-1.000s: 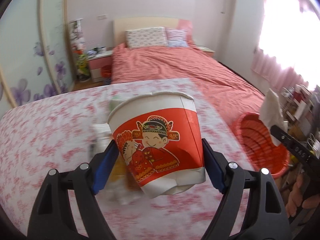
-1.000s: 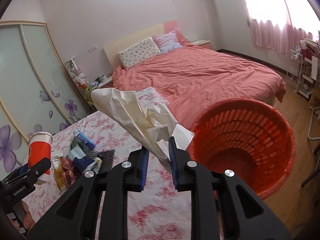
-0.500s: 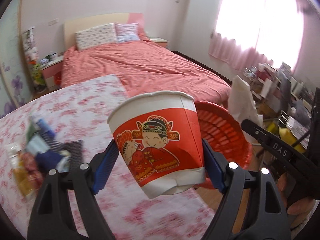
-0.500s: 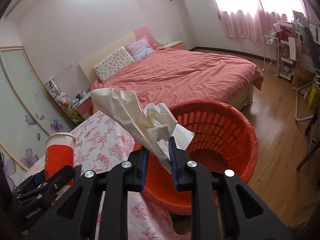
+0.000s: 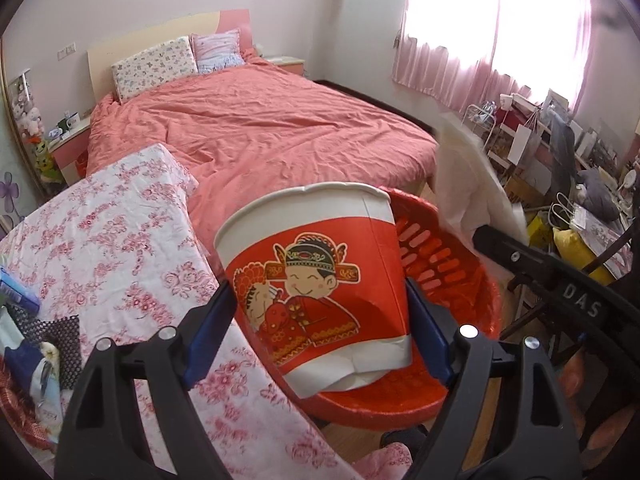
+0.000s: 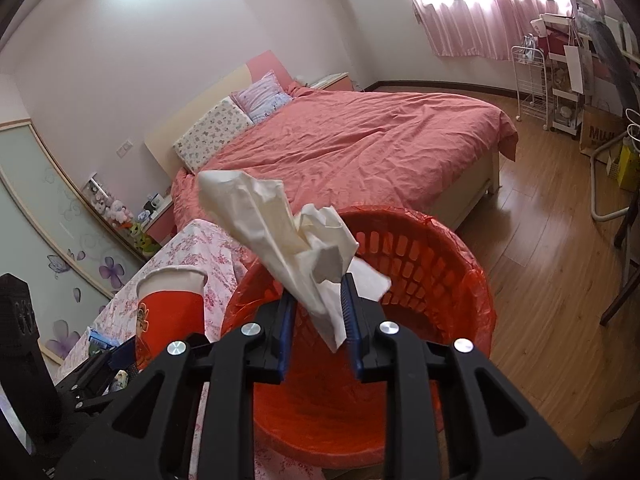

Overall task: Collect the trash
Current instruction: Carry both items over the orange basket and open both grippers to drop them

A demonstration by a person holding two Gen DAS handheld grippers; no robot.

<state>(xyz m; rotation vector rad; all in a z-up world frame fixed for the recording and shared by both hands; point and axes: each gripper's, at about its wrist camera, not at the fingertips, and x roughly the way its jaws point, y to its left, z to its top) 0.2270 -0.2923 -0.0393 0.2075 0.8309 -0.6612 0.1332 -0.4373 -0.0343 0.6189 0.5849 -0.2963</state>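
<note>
Left gripper (image 5: 318, 316) clamps paper cup (image 5: 316, 280) at lower sides, above basket (image 5: 440, 276) rim; cup light, thin-walled, crushable, so squeeze gently. Right gripper (image 6: 316, 320) jaws parted, soft crumpled tissue (image 6: 280, 232) loose between them over basket.

This is a bedroom in a home. A wide bed with a rumpled salmon-pink cover (image 5: 256, 128) fills the middle, with a floral-print pillow (image 5: 154, 66) and a striped pink pillow (image 5: 218, 54) against a cream wooden headboard (image 5: 160, 36) at 11 o'clock. Sheer pink curtains (image 5: 492, 36) glow over a window at 1 o'clock. A sliding wardrobe door with purple flower decals (image 6: 60, 248) stands at 9 o'clock, beside a pink nightstand (image 5: 70, 144) with plush toys (image 5: 26, 118) nearby. Wood-plank flooring (image 6: 560, 272) runs at 3 o'clock.
</note>
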